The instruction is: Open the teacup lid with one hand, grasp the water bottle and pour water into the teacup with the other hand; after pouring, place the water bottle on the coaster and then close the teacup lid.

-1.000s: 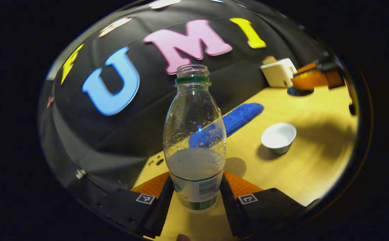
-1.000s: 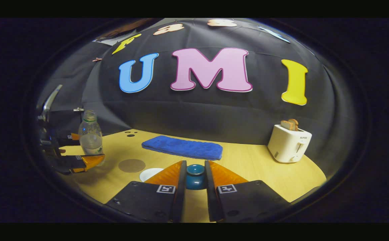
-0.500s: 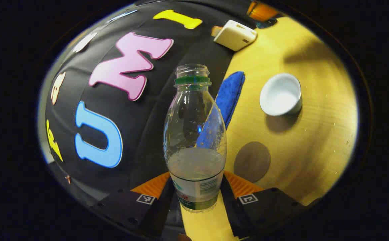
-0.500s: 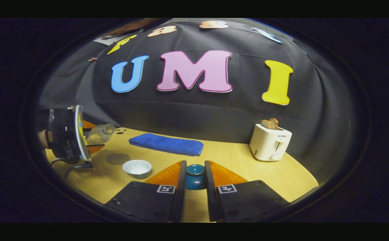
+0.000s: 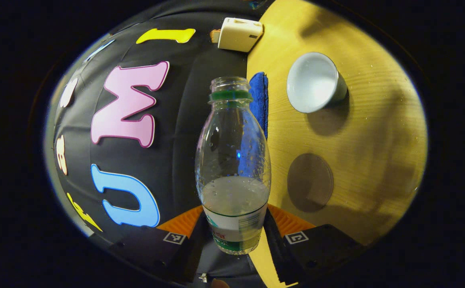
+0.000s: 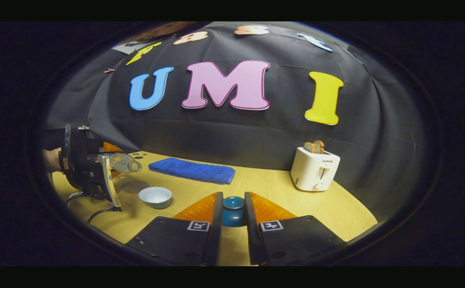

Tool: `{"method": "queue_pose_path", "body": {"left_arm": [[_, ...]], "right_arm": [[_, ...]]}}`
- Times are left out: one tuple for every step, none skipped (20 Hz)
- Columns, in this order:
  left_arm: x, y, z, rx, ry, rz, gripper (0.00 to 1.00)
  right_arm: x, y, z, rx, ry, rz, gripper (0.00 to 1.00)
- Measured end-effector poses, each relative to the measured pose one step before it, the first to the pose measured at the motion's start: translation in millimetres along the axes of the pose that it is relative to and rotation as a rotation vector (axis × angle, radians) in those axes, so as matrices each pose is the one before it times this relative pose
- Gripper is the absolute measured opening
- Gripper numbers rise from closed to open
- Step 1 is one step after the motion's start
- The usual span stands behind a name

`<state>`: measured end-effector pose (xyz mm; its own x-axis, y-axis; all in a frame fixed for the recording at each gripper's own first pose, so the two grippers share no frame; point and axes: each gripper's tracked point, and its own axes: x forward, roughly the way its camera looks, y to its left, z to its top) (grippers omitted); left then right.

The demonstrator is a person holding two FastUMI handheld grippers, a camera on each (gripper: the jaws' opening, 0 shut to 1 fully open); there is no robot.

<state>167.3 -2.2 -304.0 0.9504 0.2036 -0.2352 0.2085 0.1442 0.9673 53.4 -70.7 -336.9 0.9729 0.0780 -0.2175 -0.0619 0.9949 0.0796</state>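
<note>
The left gripper (image 5: 234, 236) has its fingers clamped on the labelled lower body of the water bottle (image 5: 233, 168), a clear, rounded plastic bottle with a green neck ring, no cap, and water pooled near the label. In the right gripper view the bottle (image 6: 125, 163) lies tipped nearly level above the desk (image 6: 280, 192), its mouth just left of and above the teacup (image 6: 155, 197), a small white bowl-shaped cup standing open. The left gripper view adds the round brown coaster (image 5: 310, 182) lying flat near the teacup (image 5: 313, 82). The right gripper (image 6: 232, 218) has its fingers pressed on the dark teal, glossy teacup lid (image 6: 233, 211), held off the cup. A blue towel (image 6: 192, 171) and a white toaster (image 6: 314, 171) sit farther back.
</note>
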Motion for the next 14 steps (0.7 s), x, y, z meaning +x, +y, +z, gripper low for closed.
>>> {"method": "queue_pose_path", "body": {"left_arm": [[1.50, 1.88, -0.76, 0.01818, -0.00167, 0.00737, 0.75], [2.95, -0.33, 0.66, 0.01697, -0.00162, 0.00515, 0.75], [1.28, 0.51, -0.54, 0.01663, -0.00313, 0.00536, 0.75], [1.34, 1.13, 0.79, 0.01799, -0.00557, 0.00666, 0.75], [1.10, 2.61, 0.43, 0.01777, -0.00784, 0.00762, 0.75], [2.34, 0.99, 1.63, 0.01702, -0.00598, 0.00812, 0.75], [1.54, 1.81, 0.18, 0.01626, -0.00535, 0.00739, 0.75], [2.04, 1.01, 0.74, 0.01617, -0.00599, 0.00733, 0.75], [0.25, 3.84, -1.22, 0.01833, -0.00611, 0.01023, 0.75], [2.05, 2.16, 1.24, 0.02125, -0.00543, 0.01078, 0.75], [1.91, 2.51, -0.34, 0.01959, -0.00471, 0.00750, 0.75], [2.44, 0.59, 0.58, 0.01374, -0.00475, 0.00345, 0.75], [2.04, 0.24, -0.07, 0.00916, -0.00507, 0.00254, 0.75], [1.58, -0.50, 1.02, 0.00804, -0.00434, 0.00302, 0.75]], "right_arm": [[-0.16, -0.96, 0.19, -0.00082, 0.00041, 0.00026, 0.26], [-0.95, -0.10, -1.14, -0.00126, 0.00160, 0.00040, 0.26], [0.52, -0.35, 0.19, -0.00076, 0.00019, 0.00039, 0.26], [0.18, -0.13, -0.18, -0.00232, 0.00109, -0.00011, 0.26], [-0.48, -0.29, 0.06, -0.00343, 0.00025, -0.00093, 0.26], [-0.25, -0.50, -1.16, -0.00200, 0.00071, -0.00033, 0.26], [0.28, 0.31, -0.32, -0.00042, 0.00011, 0.00013, 0.26], [0.55, 0.44, 0.13, 0.00124, -0.00064, 0.00093, 0.26], [0.06, 0.41, -0.16, 0.00084, 0.00073, 0.00076, 0.26], [-0.61, -0.08, -0.38, -0.00123, -0.00107, -0.00016, 0.26], [-0.59, 0.00, -0.50, -0.00192, 0.00108, -0.00028, 0.26], [-0.42, -0.51, -0.35, -0.00172, -0.00001, -0.00042, 0.31], [0.12, -0.07, -0.54, 0.00056, 0.00041, 0.00019, 0.26], [-1.13, -0.67, -1.18, 0.00040, 0.00213, 0.00014, 0.26]]}}
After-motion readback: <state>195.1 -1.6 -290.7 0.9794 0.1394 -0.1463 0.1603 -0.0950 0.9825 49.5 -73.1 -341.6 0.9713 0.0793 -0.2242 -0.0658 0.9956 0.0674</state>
